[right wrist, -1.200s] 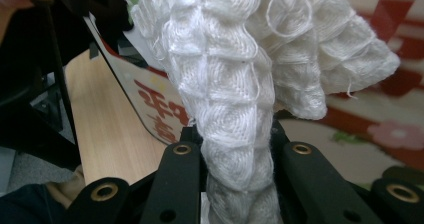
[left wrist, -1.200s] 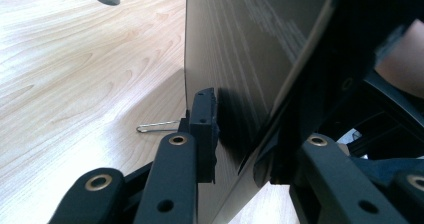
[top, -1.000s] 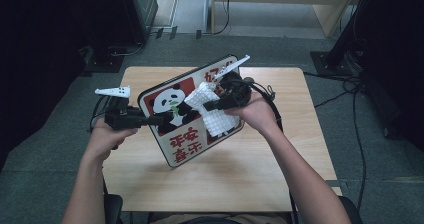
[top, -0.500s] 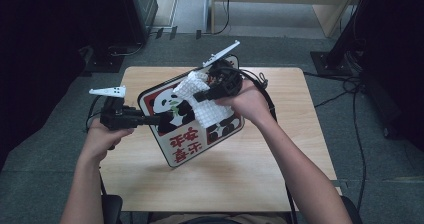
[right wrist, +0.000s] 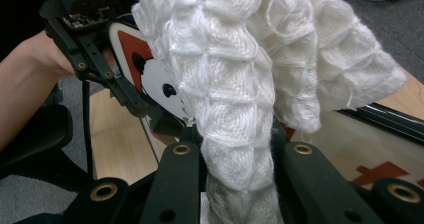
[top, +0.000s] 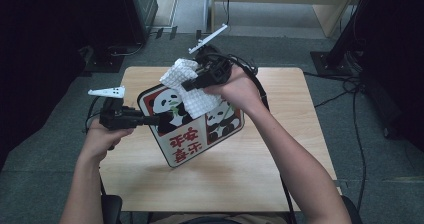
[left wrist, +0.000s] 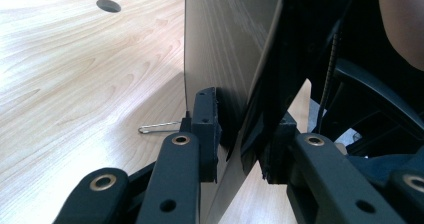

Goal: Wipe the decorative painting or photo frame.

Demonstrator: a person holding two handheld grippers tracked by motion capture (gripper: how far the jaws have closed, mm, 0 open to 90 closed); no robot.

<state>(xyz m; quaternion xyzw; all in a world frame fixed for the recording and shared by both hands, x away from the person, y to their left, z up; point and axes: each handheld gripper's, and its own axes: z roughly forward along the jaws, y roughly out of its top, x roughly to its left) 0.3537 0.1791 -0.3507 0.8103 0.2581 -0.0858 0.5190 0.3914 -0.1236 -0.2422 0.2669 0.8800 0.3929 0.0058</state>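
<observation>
We hold the panda tray [top: 192, 134] tilted above the middle of the wooden table [top: 280, 159]; our left gripper [top: 152, 119] is clamped on its left edge, the jaws having just been closing on it. Our right gripper [top: 187, 85], jaws together on the white cloth [top: 192, 91], carries the cloth against the far upper part of the tray's printed face

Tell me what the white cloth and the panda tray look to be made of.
White cloth: a soft knitted or woven textile, matte; the raised waffle-like cells and loose fibres suggest cotton or microfibre. Panda tray: rigid and thin, probably metal or hard plastic; its printed face looks glossy, and its back shows a grey brushed sheen with fine streaks.
</observation>
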